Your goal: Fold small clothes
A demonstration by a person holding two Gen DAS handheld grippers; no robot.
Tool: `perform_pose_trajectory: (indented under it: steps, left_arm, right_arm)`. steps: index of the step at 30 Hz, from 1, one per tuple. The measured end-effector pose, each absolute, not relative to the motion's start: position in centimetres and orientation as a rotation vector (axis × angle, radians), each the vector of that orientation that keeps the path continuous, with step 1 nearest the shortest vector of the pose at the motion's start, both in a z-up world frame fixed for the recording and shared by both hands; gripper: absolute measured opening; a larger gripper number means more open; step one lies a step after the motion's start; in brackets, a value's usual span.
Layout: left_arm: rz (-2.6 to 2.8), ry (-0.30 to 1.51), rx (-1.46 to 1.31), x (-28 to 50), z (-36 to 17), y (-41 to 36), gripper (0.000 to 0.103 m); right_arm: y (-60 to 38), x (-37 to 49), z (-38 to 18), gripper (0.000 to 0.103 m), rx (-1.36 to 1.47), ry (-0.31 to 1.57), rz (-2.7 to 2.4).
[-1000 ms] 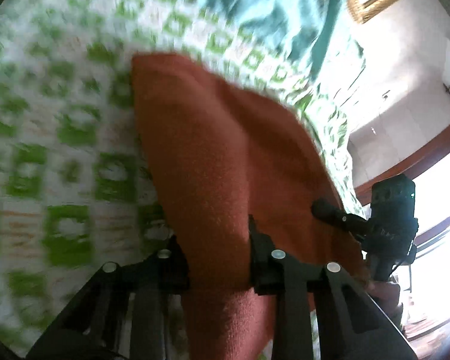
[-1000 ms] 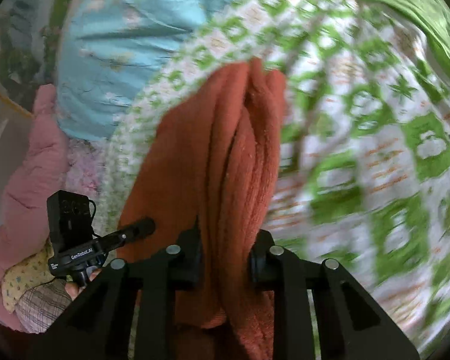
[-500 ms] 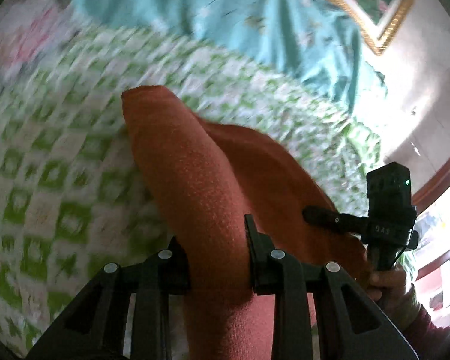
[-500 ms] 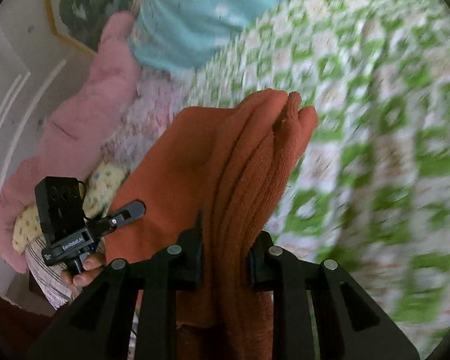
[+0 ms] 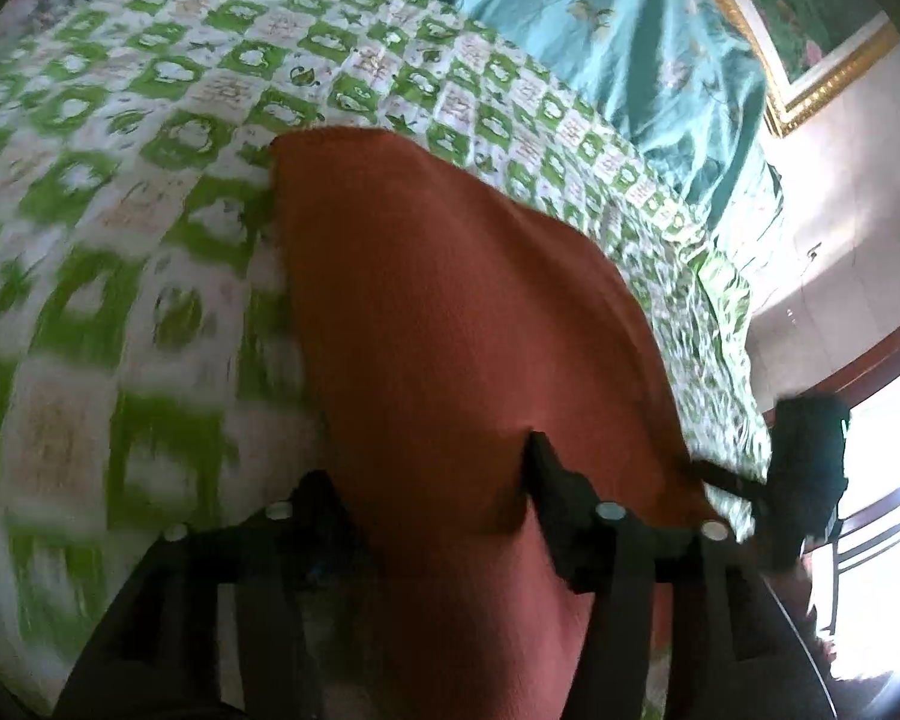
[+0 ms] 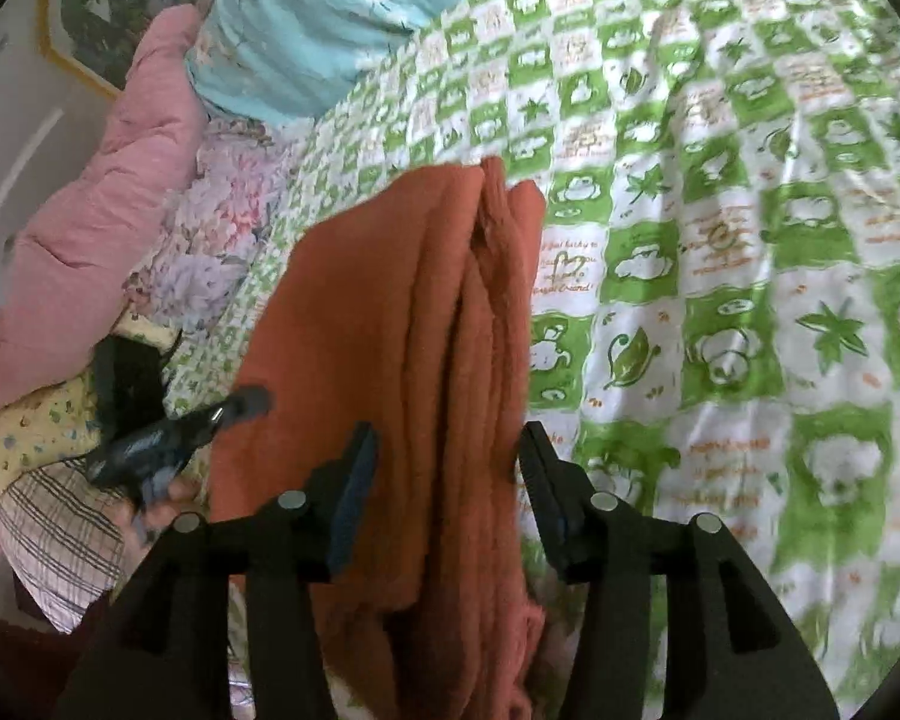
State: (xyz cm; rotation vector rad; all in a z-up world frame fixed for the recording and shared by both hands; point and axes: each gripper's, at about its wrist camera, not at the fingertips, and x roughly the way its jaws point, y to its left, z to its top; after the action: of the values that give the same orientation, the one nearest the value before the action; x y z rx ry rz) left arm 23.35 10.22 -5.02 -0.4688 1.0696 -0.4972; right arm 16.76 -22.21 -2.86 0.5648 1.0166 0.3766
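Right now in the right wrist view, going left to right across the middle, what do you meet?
Pink quilt → left gripper, jaws opening, beside the cloth → folded rust-orange cloth, lying between the opening jaws of the right gripper → green-and-white checked bedsheet.

Left hand-held gripper [image 5: 429, 468] jaws opening, no longer pinching rust-orange cloth [image 5: 450, 312]; cloth still lying between them. Right hand-held gripper [image 6: 447, 456] jaws opening likewise, gaps now showing beside bunched folds of cloth [image 6: 402, 312]. Cloth spreading flatter and wider on green-checked bedspread [image 5: 120, 180] than a second ago. Both views shifting across bed.
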Motion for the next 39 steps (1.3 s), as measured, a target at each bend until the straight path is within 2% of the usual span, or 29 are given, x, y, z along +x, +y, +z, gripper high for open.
perform_pose_trajectory:
  steps: [6, 10, 13, 15, 16, 17, 18, 19, 21, 24, 26, 28, 31, 39]
  left_arm:
    - [-0.503, 1.123, -0.610, 28.4, -5.4, 12.0, 0.061]
    - [-0.444, 1.075, -0.584, 29.1, -4.4, 13.1, 0.063]
    - [-0.424, 1.048, -0.596, 31.3, -4.5, 13.8, 0.058]
    - [-0.417, 1.048, -0.581, 33.2, -4.9, 13.5, 0.037]
    - [-0.413, 1.043, -0.568, 34.0, -5.0, 13.1, 0.008]
    - [-0.396, 1.040, -0.557, 34.5, -4.8, 12.7, 0.006]
    - [-0.390, 1.017, -0.539, 34.5, -4.2, 12.3, 0.005]
    - [-0.403, 0.959, -0.498, 34.0, -2.7, 11.6, 0.005]
    - [-0.416, 0.863, -0.411, 32.9, -0.5, 10.4, 0.005]
    - [-0.305, 0.889, -0.292, 33.6, -0.5, 9.4, 0.010]
    - [-0.213, 0.932, -0.274, 34.0, -0.9, 10.1, 0.029]
    - [-0.219, 0.931, -0.337, 33.0, -0.6, 11.4, 0.035]
    - [-0.224, 0.909, -0.351, 29.3, 0.7, 11.9, 0.049]
    - [-0.284, 0.955, -0.343, 16.4, 0.8, 10.1, 0.057]
  right_arm:
    - [-21.2, 15.6, -3.2, 0.051, 0.523, 1.045, 0.370]
    - [-20.9, 15.3, -3.1, 0.051, 0.505, 1.044, 0.356]
    - [-20.9, 15.5, -2.9, 0.051, 0.500, 1.030, 0.358]
    - [-20.9, 15.6, -2.9, 0.051, 0.497, 1.028, 0.360]
    - [-20.9, 15.5, -2.9, 0.050, 0.501, 1.027, 0.363]
    - [-20.8, 15.4, -2.9, 0.047, 0.505, 1.024, 0.364]
    - [-20.8, 15.3, -2.9, 0.027, 0.502, 1.019, 0.362]
    - [-20.9, 15.1, -2.7, 0.023, 0.495, 1.017, 0.360]
    - [-21.1, 14.6, -2.3, 0.022, 0.478, 1.001, 0.348]
    - [-21.5, 14.7, -2.8, 0.022, 0.464, 1.021, 0.320]
    - [-21.5, 14.8, -2.8, 0.028, 0.476, 1.025, 0.316]
    - [-21.5, 14.4, -2.1, 0.042, 0.461, 1.022, 0.285]
    - [-21.5, 13.4, 0.0, 0.043, 0.425, 0.951, 0.268]
    - [-20.0, 13.7, 1.2, 0.043, 0.412, 0.915, 0.327]
